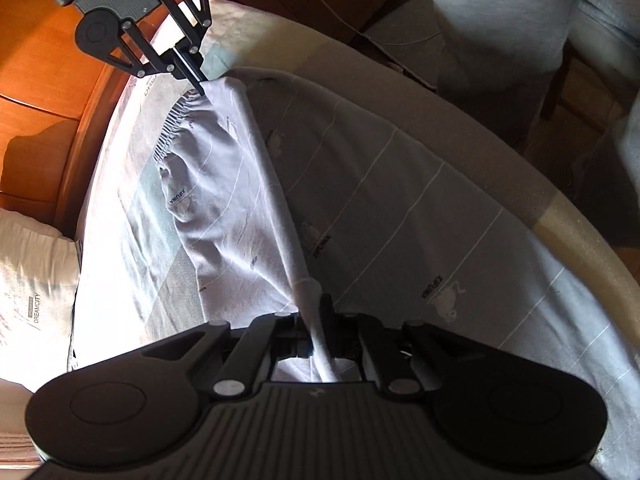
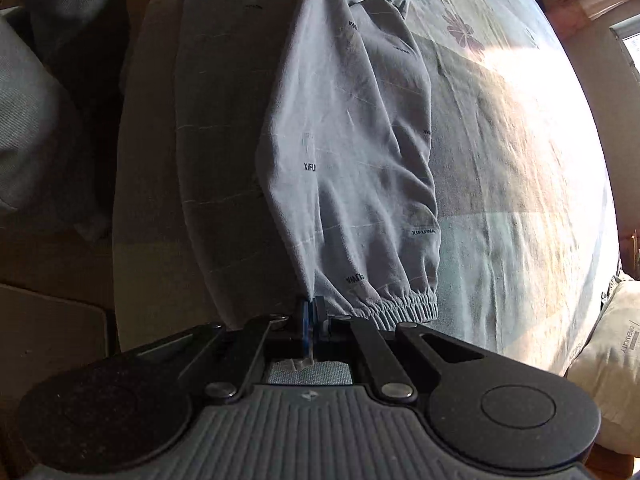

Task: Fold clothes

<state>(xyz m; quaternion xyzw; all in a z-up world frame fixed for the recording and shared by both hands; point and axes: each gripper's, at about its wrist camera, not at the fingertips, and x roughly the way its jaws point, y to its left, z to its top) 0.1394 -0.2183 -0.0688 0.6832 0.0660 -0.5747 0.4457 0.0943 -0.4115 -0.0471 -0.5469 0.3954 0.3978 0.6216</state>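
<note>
The light, limp trousers (image 1: pixel 224 200) are held taut above the bed (image 1: pixel 400 208), pinched at the elastic waistband (image 2: pixel 400 306) by the right gripper (image 2: pixel 310 312) and at the far end by the left gripper (image 1: pixel 316 320); the 2 holds suit.

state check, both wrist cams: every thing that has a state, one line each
left tongs: shut on trousers, at the far end from the waistband
right tongs: shut on trousers, at the waistband end
trousers: lifted, stretched between both tongs, rest draped onto the bed
waistband: gathered, hanging beside right tongs
bed: sheet on, partly sunlit
pillow: lying at the bed edge
</note>
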